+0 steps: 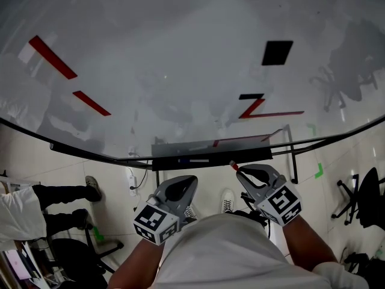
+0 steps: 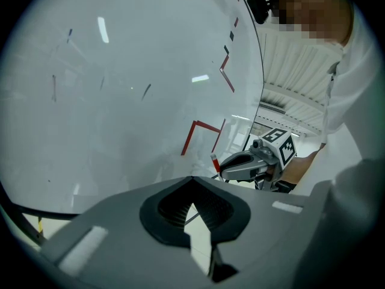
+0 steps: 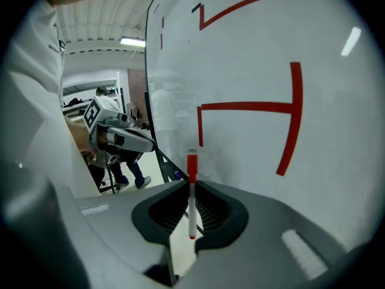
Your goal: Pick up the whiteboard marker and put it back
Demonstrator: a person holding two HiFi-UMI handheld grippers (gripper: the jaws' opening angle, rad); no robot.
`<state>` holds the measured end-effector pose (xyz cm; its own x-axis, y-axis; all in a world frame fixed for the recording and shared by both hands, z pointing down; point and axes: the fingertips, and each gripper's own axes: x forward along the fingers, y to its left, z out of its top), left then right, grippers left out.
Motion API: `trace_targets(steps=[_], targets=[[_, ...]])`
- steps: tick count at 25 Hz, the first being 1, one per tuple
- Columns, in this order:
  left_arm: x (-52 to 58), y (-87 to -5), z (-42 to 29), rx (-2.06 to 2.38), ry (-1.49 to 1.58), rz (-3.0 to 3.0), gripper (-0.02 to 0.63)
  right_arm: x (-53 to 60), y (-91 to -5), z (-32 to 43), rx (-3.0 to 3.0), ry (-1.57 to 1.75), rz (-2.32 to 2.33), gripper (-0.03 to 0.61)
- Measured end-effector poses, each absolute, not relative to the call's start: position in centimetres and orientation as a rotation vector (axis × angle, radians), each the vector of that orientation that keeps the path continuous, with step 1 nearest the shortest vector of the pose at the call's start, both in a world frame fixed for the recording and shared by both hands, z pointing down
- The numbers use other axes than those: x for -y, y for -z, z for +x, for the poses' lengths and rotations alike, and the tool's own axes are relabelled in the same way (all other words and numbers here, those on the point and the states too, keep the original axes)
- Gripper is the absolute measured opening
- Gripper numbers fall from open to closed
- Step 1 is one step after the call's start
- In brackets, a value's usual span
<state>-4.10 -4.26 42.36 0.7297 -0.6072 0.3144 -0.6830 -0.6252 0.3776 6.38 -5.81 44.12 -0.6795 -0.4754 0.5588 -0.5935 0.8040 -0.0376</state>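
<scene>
The whiteboard marker (image 3: 192,192), white with a red cap, stands upright between the jaws of my right gripper (image 3: 191,183), which is shut on it; its capped end points at the whiteboard (image 3: 252,53). In the head view the marker's red tip (image 1: 233,165) pokes out of the right gripper (image 1: 245,173), just below the board's tray (image 1: 198,159). My left gripper (image 1: 180,188) hangs beside it at the left, jaws together and holding nothing. The left gripper view shows its shut tips (image 2: 192,178), with the right gripper (image 2: 249,161) and marker cap (image 2: 214,161) beyond.
The whiteboard (image 1: 180,71) carries red strokes (image 1: 255,108) and black patches (image 1: 277,52). A person's legs (image 1: 63,194) stand at the left on the floor. Office chairs (image 1: 361,200) are at the right. The board's stand legs (image 1: 292,155) lie under the tray.
</scene>
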Motion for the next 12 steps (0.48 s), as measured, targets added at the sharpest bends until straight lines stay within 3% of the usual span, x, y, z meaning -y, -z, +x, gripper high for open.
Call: trace_targets(steps=[12], targets=[[4.1,-42.5,-3.5,0.952,-0.214,2.457,0.017,6.4,-45.9,6.5,2.233,0.107,0.717,0.038]])
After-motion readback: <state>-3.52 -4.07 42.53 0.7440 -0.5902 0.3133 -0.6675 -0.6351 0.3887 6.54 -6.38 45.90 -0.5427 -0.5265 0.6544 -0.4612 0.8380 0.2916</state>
